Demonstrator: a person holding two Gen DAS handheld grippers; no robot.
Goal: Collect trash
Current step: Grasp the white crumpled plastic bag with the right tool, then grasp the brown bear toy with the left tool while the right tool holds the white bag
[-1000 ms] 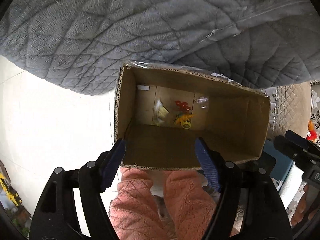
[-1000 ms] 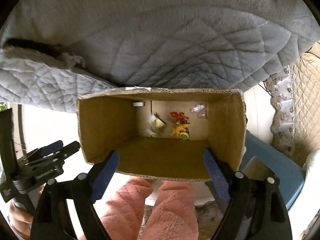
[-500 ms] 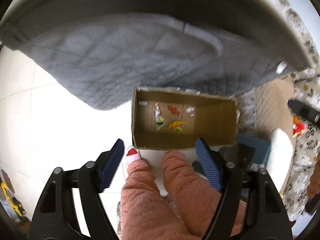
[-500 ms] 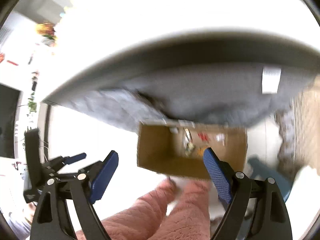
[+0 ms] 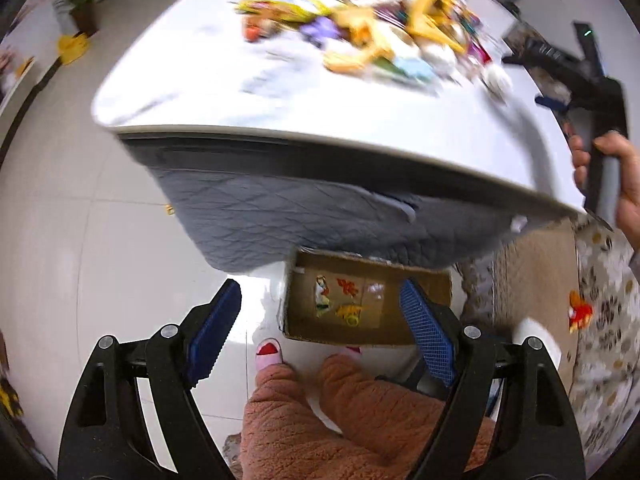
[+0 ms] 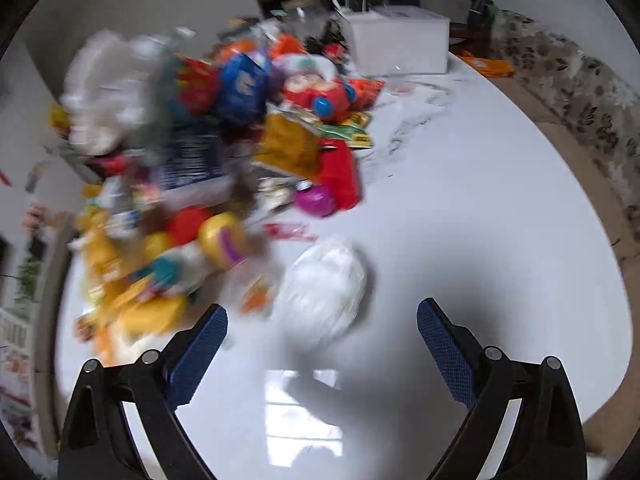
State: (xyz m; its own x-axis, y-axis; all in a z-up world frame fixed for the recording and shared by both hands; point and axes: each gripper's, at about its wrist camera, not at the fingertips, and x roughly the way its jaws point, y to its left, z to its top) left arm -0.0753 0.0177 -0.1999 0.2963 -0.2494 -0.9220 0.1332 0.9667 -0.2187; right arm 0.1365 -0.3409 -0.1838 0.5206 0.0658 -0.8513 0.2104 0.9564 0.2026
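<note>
A cardboard box (image 5: pixel 416 284) stands on the floor under the table edge, with a few bits of trash (image 5: pixel 344 300) in its bottom. My left gripper (image 5: pixel 320 332) is open and empty, high above the box. My right gripper (image 6: pixel 322 338) is open and empty over the white table (image 6: pixel 460 220), with a crumpled white wrapper (image 6: pixel 324 288) just beyond its fingertips. A blurred heap of colourful wrappers and toys (image 6: pixel 208 152) fills the table's left and far side. The heap also shows in the left wrist view (image 5: pixel 360 20).
A grey quilted cover (image 5: pixel 280 216) hangs below the table's edge. A white box (image 6: pixel 396 40) stands at the table's far side. A patterned sofa (image 6: pixel 580 92) runs along the right. The person's pink-clad legs (image 5: pixel 340 412) stand by the box.
Both grippers have risen fast from the box. The right one now looks across the tabletop; the left one sees the table edge and the box far below. Both stayed open.
</note>
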